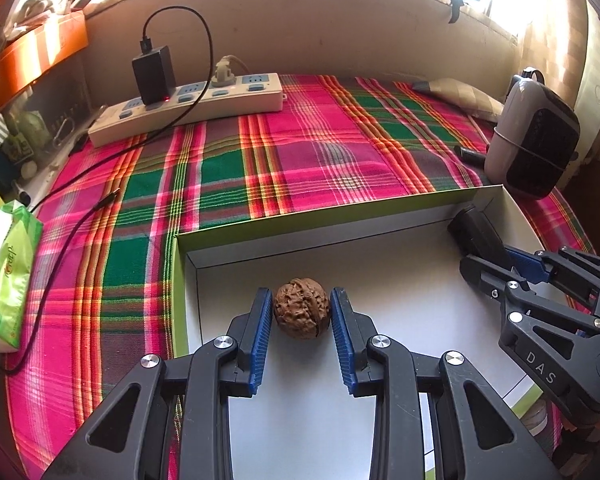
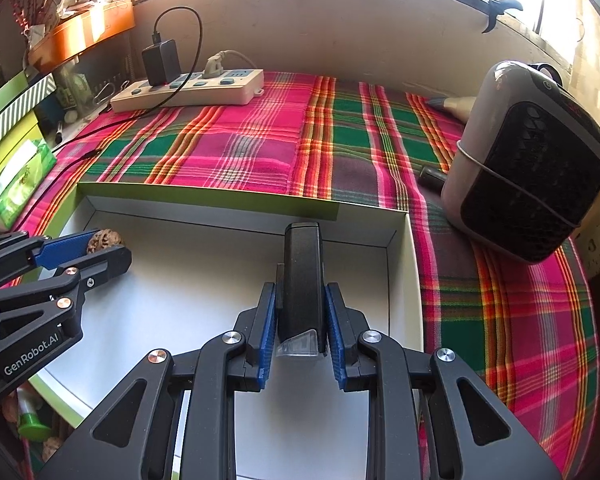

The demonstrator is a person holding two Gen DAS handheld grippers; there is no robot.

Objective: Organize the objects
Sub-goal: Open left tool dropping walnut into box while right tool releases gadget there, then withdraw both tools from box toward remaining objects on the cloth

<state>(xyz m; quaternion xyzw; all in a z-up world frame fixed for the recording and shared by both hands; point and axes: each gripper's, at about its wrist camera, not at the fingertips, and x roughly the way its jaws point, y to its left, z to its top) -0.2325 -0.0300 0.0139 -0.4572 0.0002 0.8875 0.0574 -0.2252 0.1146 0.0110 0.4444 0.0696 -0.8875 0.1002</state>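
A plaid cloth [image 1: 300, 152] in pink, green and red is covering the tabletop, with sunlight coming in from the window ledge at 12 o'clock. A white power strip [image 1: 188, 108] is lying on the cloth at 11 o'clock in my left view, with a black charger [image 1: 154, 74] plugged into it and its cable trailing toward the left edge. A green tissue pack [image 1: 8, 276] is sitting at 9 o'clock, and a small grey and black heater [image 2: 528, 160] is standing at 2 o'clock in my right view.

A shallow white box [image 1: 380, 240] with green outer walls is lying on the cloth in front of me. My left gripper [image 1: 302, 300] is reaching into it with its fingers [image 1: 260, 320] spread apart, and a brown walnut [image 1: 302, 308] is resting on the box floor between the blue pads, a thin gap showing on each side. My right gripper [image 2: 300, 312] is squeezing its fingers [image 2: 268, 320] against the sides of a black rectangular device [image 2: 302, 276], which is standing nearly upright over the box near its far wall, a clear plastic piece showing at its near end. In my left view that same gripper is reaching toward the box's far right corner at 3 o'clock.
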